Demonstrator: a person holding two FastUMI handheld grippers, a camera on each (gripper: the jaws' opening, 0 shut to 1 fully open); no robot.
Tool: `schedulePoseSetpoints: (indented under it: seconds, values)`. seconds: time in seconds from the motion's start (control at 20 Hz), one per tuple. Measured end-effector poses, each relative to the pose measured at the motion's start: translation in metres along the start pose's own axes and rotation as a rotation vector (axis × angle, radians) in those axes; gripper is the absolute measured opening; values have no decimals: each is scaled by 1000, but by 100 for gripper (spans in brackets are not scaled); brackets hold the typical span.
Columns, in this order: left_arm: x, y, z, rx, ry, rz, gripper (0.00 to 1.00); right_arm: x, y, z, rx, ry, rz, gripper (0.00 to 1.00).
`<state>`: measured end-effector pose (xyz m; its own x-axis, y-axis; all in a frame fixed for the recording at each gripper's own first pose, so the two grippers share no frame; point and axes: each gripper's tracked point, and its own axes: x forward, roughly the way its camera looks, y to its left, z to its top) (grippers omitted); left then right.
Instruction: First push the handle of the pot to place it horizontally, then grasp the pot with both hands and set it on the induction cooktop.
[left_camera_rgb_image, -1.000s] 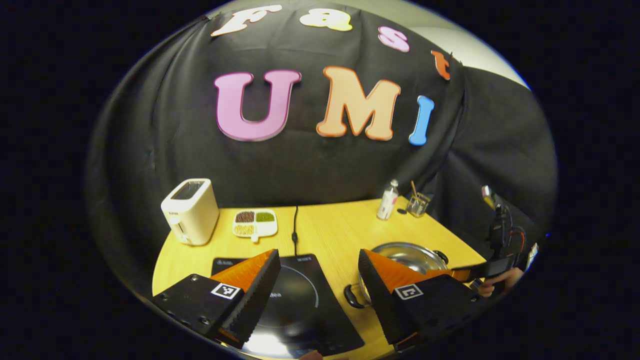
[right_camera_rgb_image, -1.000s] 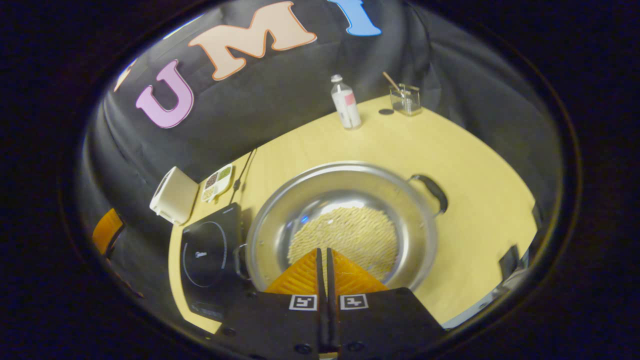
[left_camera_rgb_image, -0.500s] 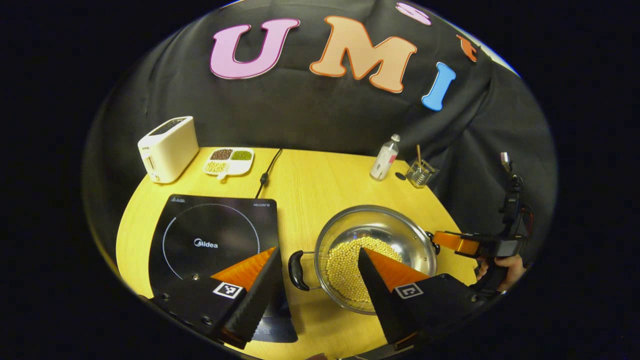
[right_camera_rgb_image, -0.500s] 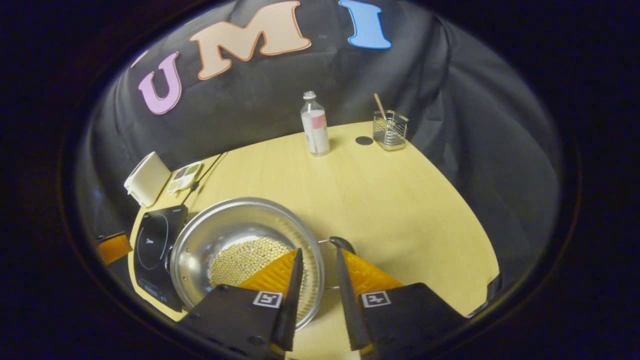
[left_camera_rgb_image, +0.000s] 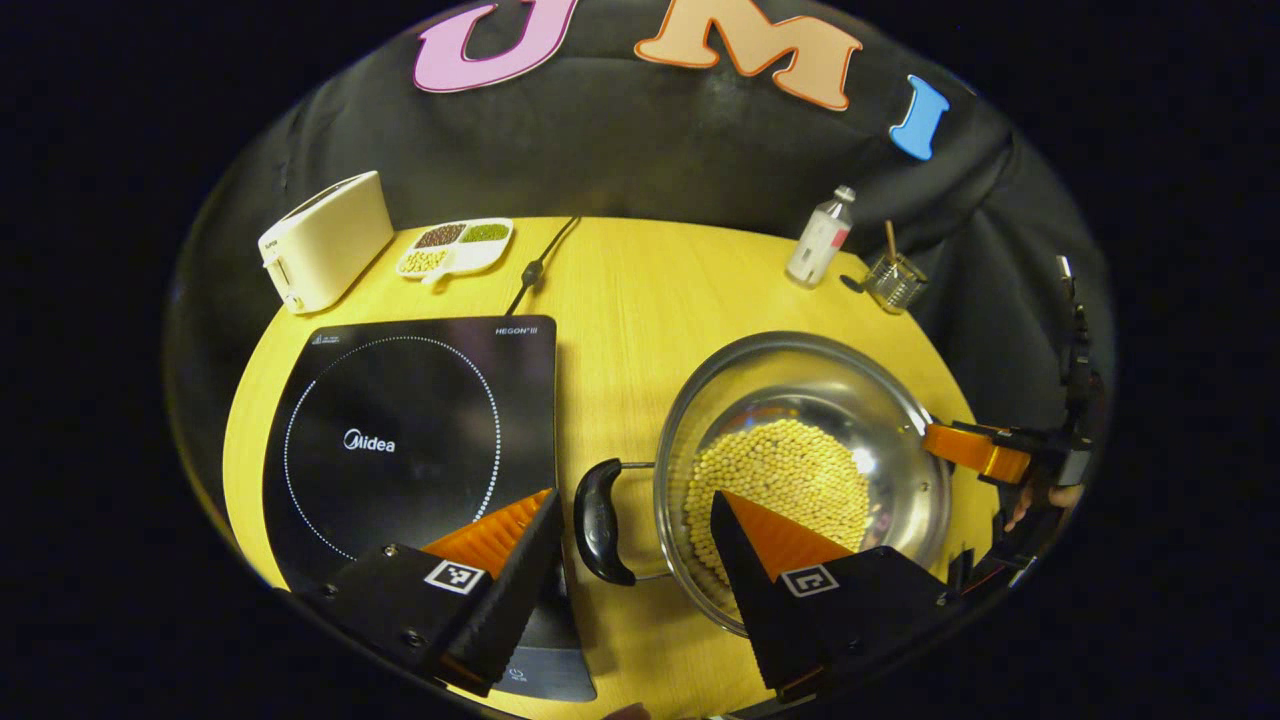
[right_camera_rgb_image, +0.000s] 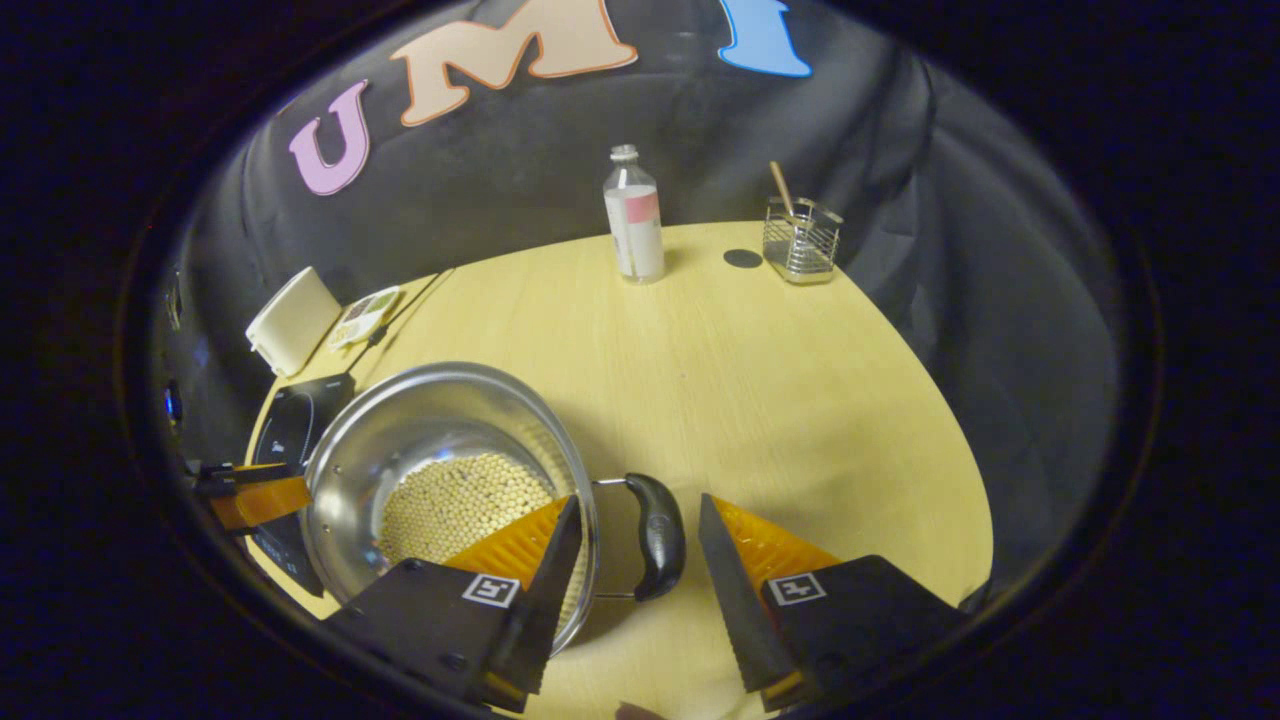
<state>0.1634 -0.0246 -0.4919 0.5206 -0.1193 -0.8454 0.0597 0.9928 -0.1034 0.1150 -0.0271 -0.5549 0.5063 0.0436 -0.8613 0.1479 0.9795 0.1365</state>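
A steel pot (left_camera_rgb_image: 790, 370) holding pale beans stands on the yellow table, to the right of the black induction cooktop (left_camera_rgb_image: 410, 430). Its two black side handles lie left and right. My left gripper (left_camera_rgb_image: 630, 500) is open, and the pot's left handle (left_camera_rgb_image: 600, 520) sits between its fingers without touching them. In the right gripper view, my right gripper (right_camera_rgb_image: 638, 505) is open around the pot's right handle (right_camera_rgb_image: 655, 535), with a gap on both sides. The pot (right_camera_rgb_image: 420, 410) lies to the left there, with the cooktop (right_camera_rgb_image: 300, 420) beyond it. The right gripper (left_camera_rgb_image: 975, 450) also shows at the pot's far rim.
A cream toaster (left_camera_rgb_image: 325, 240) and a white divided dish (left_camera_rgb_image: 455, 245) stand at the back left. The cooktop's cable (left_camera_rgb_image: 535, 265) runs to the back edge. A small bottle (left_camera_rgb_image: 822, 235) and a wire holder (left_camera_rgb_image: 893, 282) stand at the back right.
The right gripper went from shut over the pot to open around the right handle. The left gripper came down and forward until the left handle lay between its fingers.
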Motion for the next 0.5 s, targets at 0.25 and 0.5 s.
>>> schedulePoseSetpoints:
  seconds: [0.25, 0.5]
  values:
    - [20, -8, -8, -23, 46, -1, 94, 16, 5, -12, 26, 54, 46, 67]
    - [37, -11, -7, 23, 71, 25, 84, 29, 2, -17, 45, 79, 42, 65]
